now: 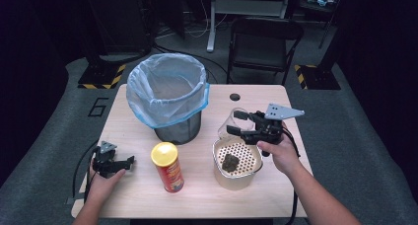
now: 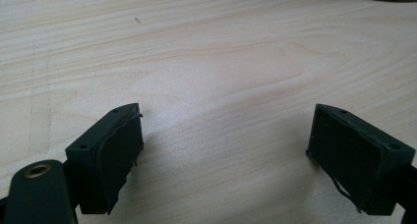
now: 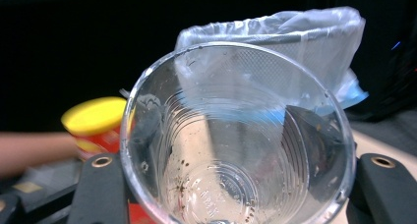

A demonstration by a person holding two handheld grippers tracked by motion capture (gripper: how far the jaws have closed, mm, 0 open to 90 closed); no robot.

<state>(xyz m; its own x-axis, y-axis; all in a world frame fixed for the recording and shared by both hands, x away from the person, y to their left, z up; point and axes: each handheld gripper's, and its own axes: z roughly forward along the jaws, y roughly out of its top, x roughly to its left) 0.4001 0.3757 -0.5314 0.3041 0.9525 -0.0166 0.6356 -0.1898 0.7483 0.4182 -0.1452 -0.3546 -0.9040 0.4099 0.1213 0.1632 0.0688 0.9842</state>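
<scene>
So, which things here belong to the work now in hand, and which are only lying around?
In the work:
- clear plastic cup, held by the right gripper
- beige strainer tub with dark dregs
- lined bin, probably

Lying about:
- red can with yellow lid
- left gripper, open over bare table
- folding chair behind
</scene>
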